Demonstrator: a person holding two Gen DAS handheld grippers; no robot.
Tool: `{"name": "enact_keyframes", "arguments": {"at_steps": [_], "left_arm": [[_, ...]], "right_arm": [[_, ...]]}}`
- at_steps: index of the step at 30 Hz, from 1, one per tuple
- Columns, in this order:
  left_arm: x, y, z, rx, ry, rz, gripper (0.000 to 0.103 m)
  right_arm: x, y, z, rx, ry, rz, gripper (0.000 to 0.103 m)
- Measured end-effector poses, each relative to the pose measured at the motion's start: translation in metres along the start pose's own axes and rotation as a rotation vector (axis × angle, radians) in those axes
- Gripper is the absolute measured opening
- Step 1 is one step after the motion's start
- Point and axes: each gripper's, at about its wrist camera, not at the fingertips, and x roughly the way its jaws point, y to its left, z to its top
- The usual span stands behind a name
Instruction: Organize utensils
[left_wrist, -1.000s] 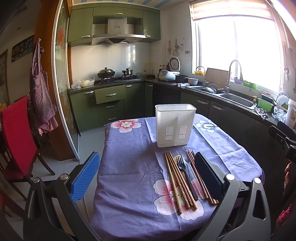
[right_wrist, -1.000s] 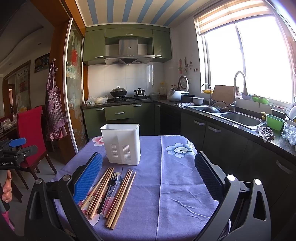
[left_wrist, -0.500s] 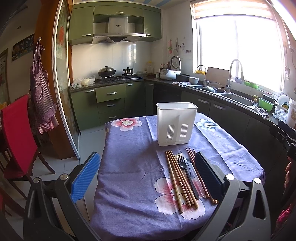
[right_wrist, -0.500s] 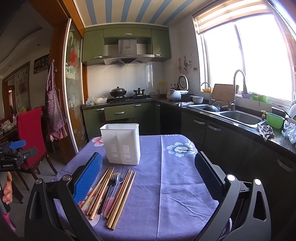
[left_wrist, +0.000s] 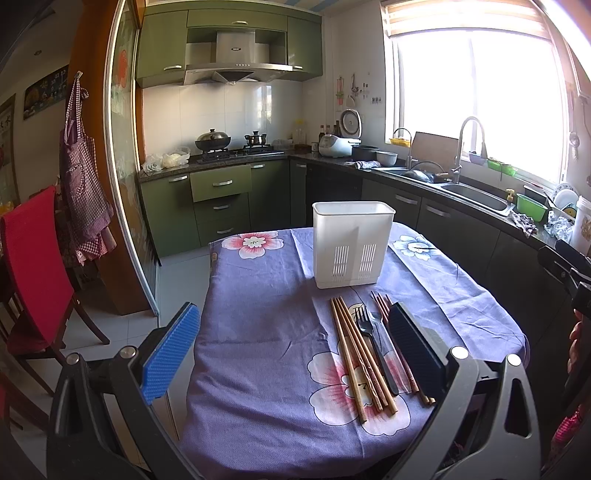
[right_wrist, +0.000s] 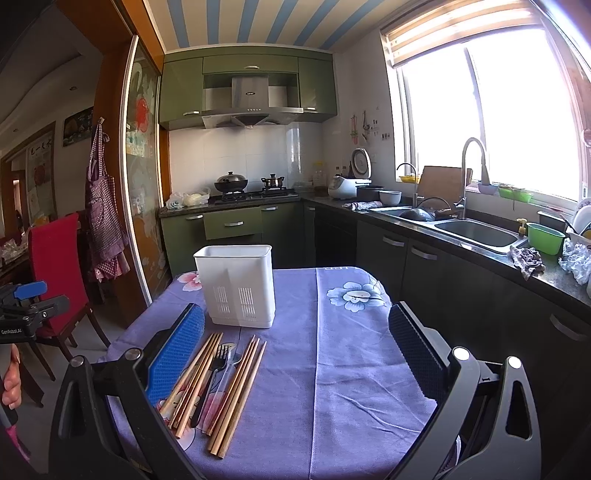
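A white slotted utensil holder (left_wrist: 352, 243) stands upright on the purple flowered tablecloth (left_wrist: 258, 332); it also shows in the right wrist view (right_wrist: 236, 286). In front of it lie several wooden chopsticks (left_wrist: 354, 354) (right_wrist: 236, 387), a black fork (left_wrist: 371, 339) (right_wrist: 210, 380) and a clear plastic utensil (left_wrist: 382, 332). My left gripper (left_wrist: 291, 350) is open and empty, above the near table edge, its right finger over the darker chopsticks. My right gripper (right_wrist: 299, 354) is open and empty, with the utensils by its left finger.
A red chair (left_wrist: 33, 266) stands left of the table. Green cabinets with a stove (left_wrist: 229, 147) are behind, and a counter with a sink (left_wrist: 469, 195) runs along the right under the window. The table's left edge drops to tiled floor (left_wrist: 122, 325).
Both views have shifted slightly; the holder and utensils sit a little lower in the left wrist view. Nothing on the table has moved and both grippers stay open.
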Motion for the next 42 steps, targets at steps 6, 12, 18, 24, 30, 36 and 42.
{"name": "enact_keyframes", "arguments": {"at_steps": [6, 12, 18, 24, 30, 36, 42], "left_arm": [[-0.001, 0.001, -0.006, 0.004, 0.004, -0.002, 0.097], [0.005, -0.001, -0.003, 0.002, 0.01, -0.004, 0.097], [0.005, -0.001, -0.004, 0.003, 0.012, -0.004, 0.097], [0.004, -0.002, -0.004, 0.004, 0.012, -0.006, 0.097], [0.004, -0.002, -0.004, 0.004, 0.014, -0.006, 0.097], [0.004, -0.002, -0.004, 0.004, 0.014, -0.007, 0.097], [0.006, -0.005, -0.004, 0.007, 0.02, -0.005, 0.097]], "right_arm": [[-0.001, -0.004, 0.001, 0.005, -0.011, -0.042, 0.099], [-0.001, -0.008, 0.001, 0.012, -0.01, -0.052, 0.099], [-0.001, -0.008, 0.002, 0.012, -0.009, -0.051, 0.099], [0.0, -0.009, 0.001, 0.014, -0.005, -0.054, 0.099], [0.0, -0.007, 0.0, 0.01, 0.0, -0.054, 0.099], [0.0, -0.007, 0.0, 0.013, 0.001, -0.053, 0.099], [0.001, -0.008, 0.0, 0.011, 0.003, -0.052, 0.099]]}}
